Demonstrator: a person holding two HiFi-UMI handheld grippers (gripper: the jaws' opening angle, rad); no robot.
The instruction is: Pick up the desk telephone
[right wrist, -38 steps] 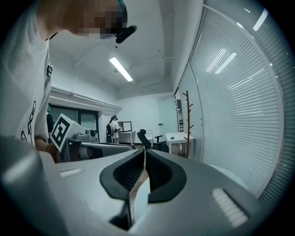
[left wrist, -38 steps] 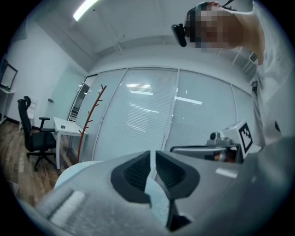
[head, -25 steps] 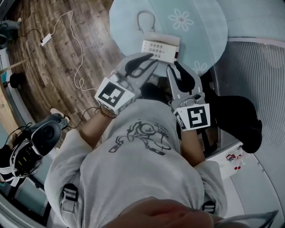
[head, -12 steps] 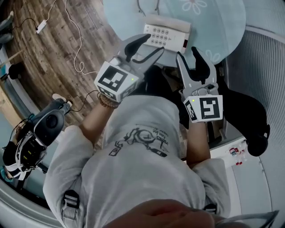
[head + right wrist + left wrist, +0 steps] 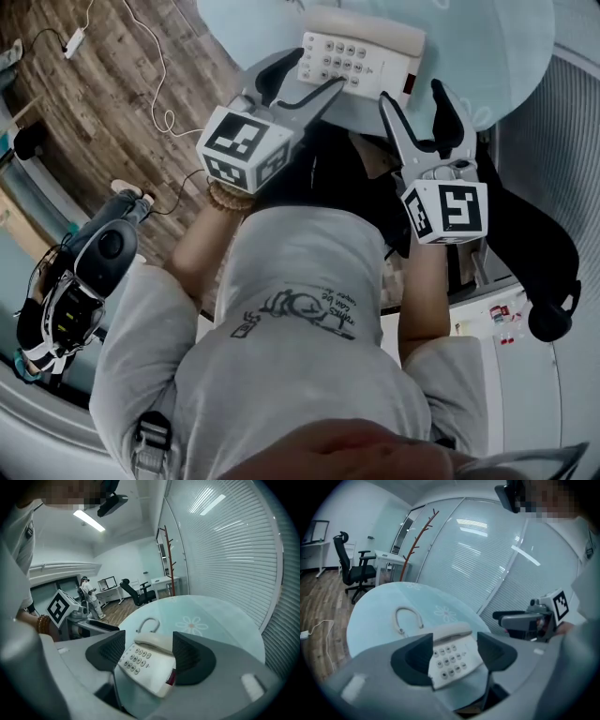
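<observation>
While both sets of jaws were opening, phone (image 5: 361,52): cream desk set, handset on its cradle, grey keypad, red patch on the right side; lay near the table's near edge.
Left gripper (image 5: 305,80): jaws wide apart, held nothing; phone just ahead of the gap, pads not on it.
Right gripper (image 5: 412,94): jaws wide apart, held nothing; sat by the phone's right corner.
Table (image 5: 506,56): round, smooth, pale blue, white flower prints (image 5: 445,613).
Cord (image 5: 408,618): grey loop lying beyond the phone.
Floor (image 5: 103,103): wood planks, thin white cable (image 5: 155,70) trailing.
Background: black chair (image 5: 354,569), thin branching coat stand (image 5: 419,536), ribbed glass wall (image 5: 234,550).
</observation>
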